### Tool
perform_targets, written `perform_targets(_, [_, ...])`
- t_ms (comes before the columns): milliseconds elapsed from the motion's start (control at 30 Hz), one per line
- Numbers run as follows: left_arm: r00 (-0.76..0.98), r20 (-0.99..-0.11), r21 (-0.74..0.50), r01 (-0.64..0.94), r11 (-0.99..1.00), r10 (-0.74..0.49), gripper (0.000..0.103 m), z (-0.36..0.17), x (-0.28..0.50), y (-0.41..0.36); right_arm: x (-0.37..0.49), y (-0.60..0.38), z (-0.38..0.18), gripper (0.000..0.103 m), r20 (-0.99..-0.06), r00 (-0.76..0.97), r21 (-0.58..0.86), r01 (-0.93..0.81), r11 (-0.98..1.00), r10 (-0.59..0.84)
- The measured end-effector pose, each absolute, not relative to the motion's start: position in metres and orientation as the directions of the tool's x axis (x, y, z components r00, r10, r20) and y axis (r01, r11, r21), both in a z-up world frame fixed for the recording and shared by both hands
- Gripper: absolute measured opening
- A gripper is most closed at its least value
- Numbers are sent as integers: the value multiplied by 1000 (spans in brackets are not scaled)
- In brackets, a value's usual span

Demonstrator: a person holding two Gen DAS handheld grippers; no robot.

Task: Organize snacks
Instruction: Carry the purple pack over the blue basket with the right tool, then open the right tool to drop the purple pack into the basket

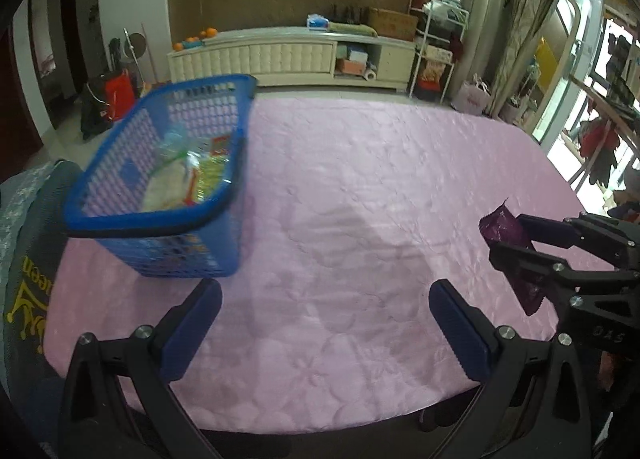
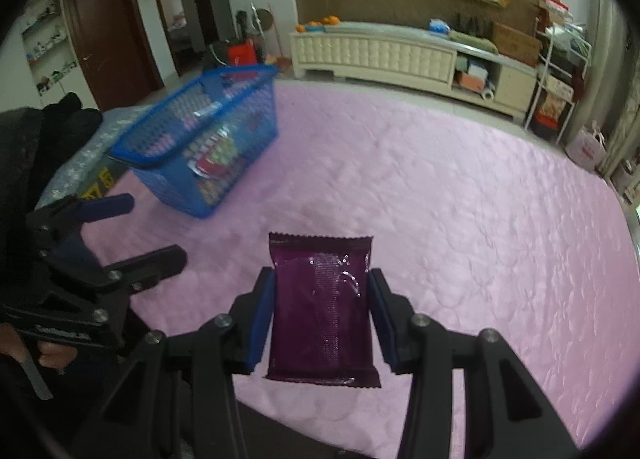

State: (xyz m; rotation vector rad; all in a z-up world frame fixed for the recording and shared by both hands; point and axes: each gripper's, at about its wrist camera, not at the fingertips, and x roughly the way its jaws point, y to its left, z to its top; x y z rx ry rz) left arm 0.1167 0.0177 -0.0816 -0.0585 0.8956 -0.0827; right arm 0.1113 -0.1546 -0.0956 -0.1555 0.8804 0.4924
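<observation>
Purple foil snack packet (image 2: 322, 309) was clamped flat between the right gripper (image 2: 322, 319) pads, well apart from the blue mesh basket (image 2: 172, 153), which held several packaged snacks (image 2: 214, 157).

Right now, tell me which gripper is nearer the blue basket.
Left. The left gripper hangs open just in front of the blue basket; the right gripper, clamping the purple packet, is farther off to its right.

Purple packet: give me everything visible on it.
The purple packet is a flat, glossy, dark purple foil-like pouch with crimped, serrated end seals, apparently unopened; no label is readable. The right gripper is shut on it, blue pads pressing its two long edges, holding it above the pink cloth. Nothing else touches it.
</observation>
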Motion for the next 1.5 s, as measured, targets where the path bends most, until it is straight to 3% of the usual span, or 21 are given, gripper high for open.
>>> perform_targets(700, [724, -688, 1, -74, 997, 54, 103, 1, 125, 160, 150, -3, -25, 50, -683, 525, 51, -659, 751, 508])
perform_targets(1133, [669, -740, -85, -196, 977, 70, 103, -29, 161, 243, 202, 79, -58, 50, -778, 402, 32, -742, 669, 483])
perform_targets(1500, [617, -784, -120, -260, 958, 69, 103, -62, 166, 259, 222, 103, -90, 54, -823, 321, 68, -765, 641, 469])
